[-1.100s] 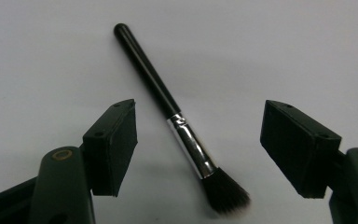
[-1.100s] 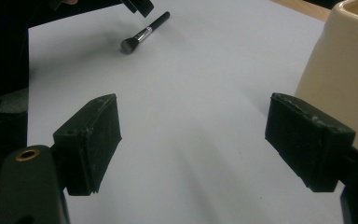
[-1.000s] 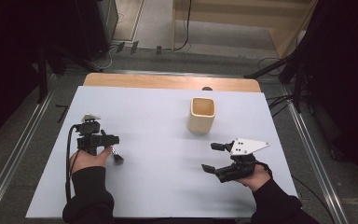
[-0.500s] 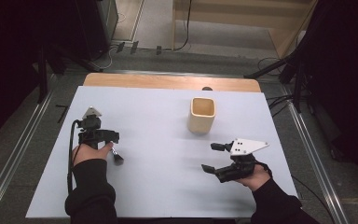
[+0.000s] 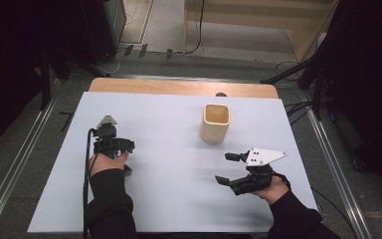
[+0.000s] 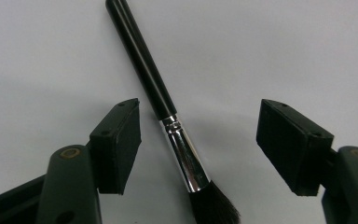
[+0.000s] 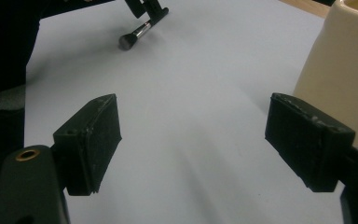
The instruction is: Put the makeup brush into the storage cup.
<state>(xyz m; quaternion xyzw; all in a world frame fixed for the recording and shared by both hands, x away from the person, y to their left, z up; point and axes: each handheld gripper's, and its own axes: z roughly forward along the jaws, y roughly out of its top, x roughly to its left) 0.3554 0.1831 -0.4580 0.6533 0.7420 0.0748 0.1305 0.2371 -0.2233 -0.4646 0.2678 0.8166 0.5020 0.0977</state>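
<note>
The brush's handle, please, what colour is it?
Glossy black, above a silver ferrule; the brush shows best in the left gripper view.

A grey carpeted floor is seen around the table, whose wooden edge is left bare at 12 o'clock beyond a pale sheet. Metal rails are laid along the floor at 9 and 3 o'clock, and cables are strewn at 11 o'clock. Light wood furniture is placed at 1 o'clock; both sides are blocked off by dark drapes.
</note>
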